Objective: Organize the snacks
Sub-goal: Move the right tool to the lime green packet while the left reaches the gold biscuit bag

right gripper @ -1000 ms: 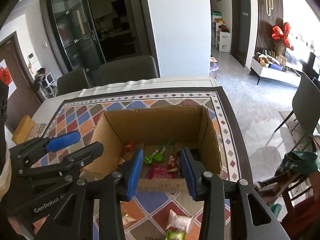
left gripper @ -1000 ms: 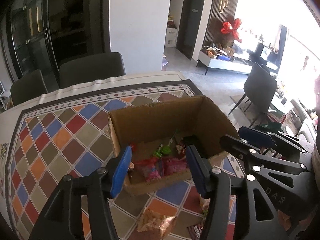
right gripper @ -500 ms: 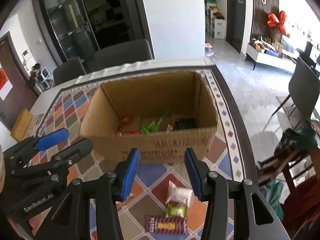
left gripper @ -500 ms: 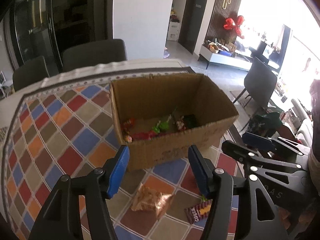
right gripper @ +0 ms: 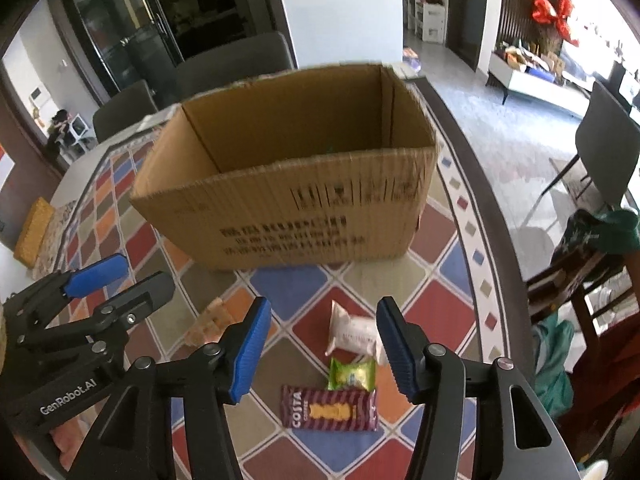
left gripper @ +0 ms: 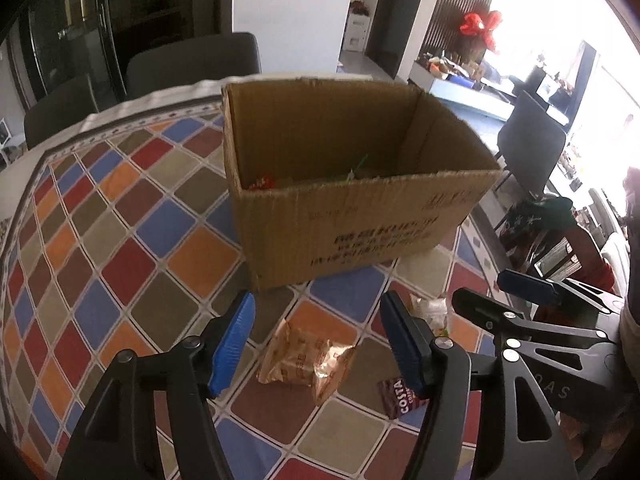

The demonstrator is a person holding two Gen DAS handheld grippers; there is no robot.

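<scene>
An open cardboard box (left gripper: pixel 360 216) (right gripper: pixel 288 200) stands on the patterned tablecloth, with snack wrappers inside it. In front of it lie a tan crinkled packet (left gripper: pixel 308 358) (right gripper: pixel 208 320), a white packet (right gripper: pixel 352 332) (left gripper: pixel 430 312), a small green packet (right gripper: pixel 352 374) and a maroon Costa packet (right gripper: pixel 330 408) (left gripper: pixel 398 398). My left gripper (left gripper: pixel 318 344) is open and empty above the tan packet. My right gripper (right gripper: pixel 320 348) is open and empty above the white and green packets. Each gripper shows in the other's view, the right (left gripper: pixel 504 292) and the left (right gripper: pixel 120 276).
The tablecloth (left gripper: pixel 120 220) of coloured diamonds covers the table. Dark chairs (left gripper: pixel 192 64) stand behind the table. The table's right edge (right gripper: pixel 500 216) drops to the floor, with a chair and a green bag (right gripper: pixel 600 228) beside it.
Both grippers have pulled back from over the box and come down toward the table. The loose packets in front of the box have come into view between the fingers.
</scene>
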